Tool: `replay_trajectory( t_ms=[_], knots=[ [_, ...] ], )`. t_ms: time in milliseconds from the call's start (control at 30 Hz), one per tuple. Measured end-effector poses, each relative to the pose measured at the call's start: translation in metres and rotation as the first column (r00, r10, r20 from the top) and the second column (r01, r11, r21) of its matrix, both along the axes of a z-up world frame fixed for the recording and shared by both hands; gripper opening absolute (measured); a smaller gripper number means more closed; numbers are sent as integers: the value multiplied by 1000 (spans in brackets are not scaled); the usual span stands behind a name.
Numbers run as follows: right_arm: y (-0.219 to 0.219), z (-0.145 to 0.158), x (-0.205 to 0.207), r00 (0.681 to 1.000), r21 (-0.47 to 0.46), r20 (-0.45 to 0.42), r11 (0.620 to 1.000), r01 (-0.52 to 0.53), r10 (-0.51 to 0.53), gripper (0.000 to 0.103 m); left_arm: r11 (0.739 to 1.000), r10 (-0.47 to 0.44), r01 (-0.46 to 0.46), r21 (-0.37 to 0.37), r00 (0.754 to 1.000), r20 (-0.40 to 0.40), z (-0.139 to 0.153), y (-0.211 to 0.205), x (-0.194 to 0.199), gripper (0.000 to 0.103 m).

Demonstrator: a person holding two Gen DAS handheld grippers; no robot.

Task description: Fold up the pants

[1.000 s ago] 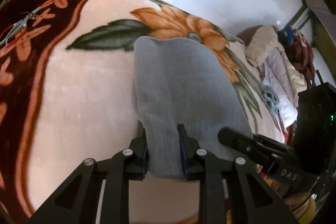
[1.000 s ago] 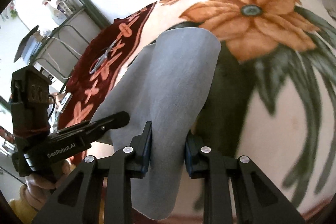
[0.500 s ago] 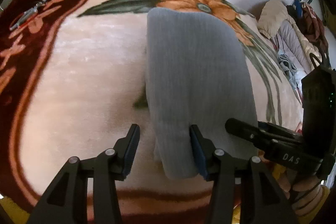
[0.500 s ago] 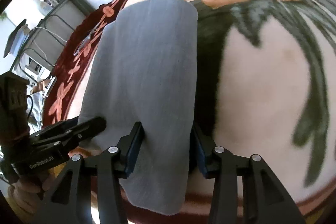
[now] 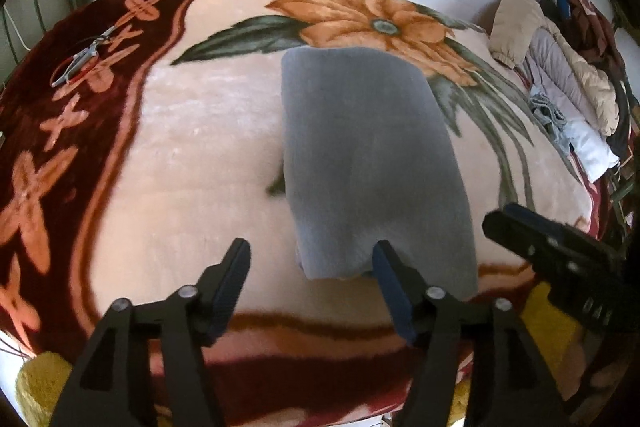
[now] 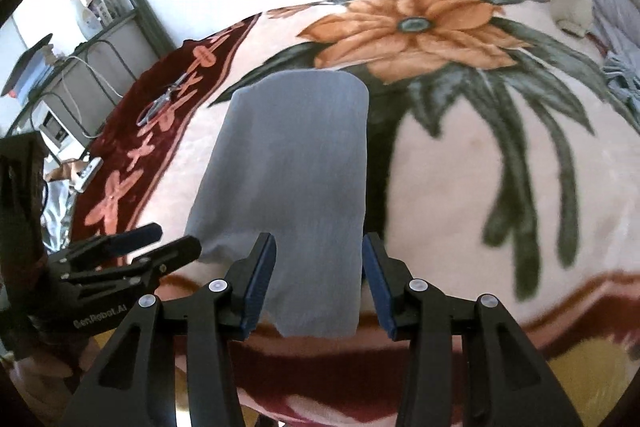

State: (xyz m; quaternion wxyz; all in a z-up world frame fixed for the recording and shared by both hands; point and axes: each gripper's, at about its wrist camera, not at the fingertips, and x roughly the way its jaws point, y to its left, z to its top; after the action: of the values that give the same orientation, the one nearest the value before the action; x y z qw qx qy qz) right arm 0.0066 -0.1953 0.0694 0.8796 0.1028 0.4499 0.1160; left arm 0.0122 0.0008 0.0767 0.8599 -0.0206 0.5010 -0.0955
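Note:
The grey pants (image 5: 360, 155) lie folded into a long flat strip on the flowered blanket (image 5: 192, 155), running away from me. My left gripper (image 5: 312, 259) is over their near left corner. Its jaws are opening wide and do not press the cloth; only the corner lies between them. In the right wrist view the pants (image 6: 292, 163) reach between the fingers of my right gripper (image 6: 318, 251), which stands open with its pads off the fabric. The left gripper (image 6: 168, 239) shows there at the pants' near left edge.
A metal tool (image 5: 80, 61) lies on the blanket's dark red border at far left. Piled clothes (image 5: 560, 79) sit at the bed's right end. A metal shelf with bottles (image 6: 92, 15) and a power strip (image 6: 86, 171) stand left of the bed. A white wall is behind.
Both grippers were shut on the pants' near edge a second ago. They have let go, spread their jaws and drawn back; the pants have dropped flat onto the blanket.

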Motion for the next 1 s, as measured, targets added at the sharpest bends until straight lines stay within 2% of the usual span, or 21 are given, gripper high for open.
replay_trajectory(
  t_ms=[200, 467, 567, 1000],
  knots=[
    [20, -16, -22, 998, -79, -26, 995, -59, 57, 46, 1000, 4, -2, 31, 998, -55, -14, -7, -12, 74],
    [17, -25, -33, 997, -83, -47, 995, -62, 58, 46, 1000, -4, 6, 22, 997, -76, -22, -13, -24, 75],
    [15, -24, -34, 998, -74, -37, 996, -45, 42, 46, 1000, -6, 7, 24, 997, -75, -22, -13, -24, 78],
    [12, -23, -35, 1000, -59, -8, 998, -22, 22, 46, 1000, -19, 20, 11, 997, -68, -22, -15, -26, 78]
  ],
)
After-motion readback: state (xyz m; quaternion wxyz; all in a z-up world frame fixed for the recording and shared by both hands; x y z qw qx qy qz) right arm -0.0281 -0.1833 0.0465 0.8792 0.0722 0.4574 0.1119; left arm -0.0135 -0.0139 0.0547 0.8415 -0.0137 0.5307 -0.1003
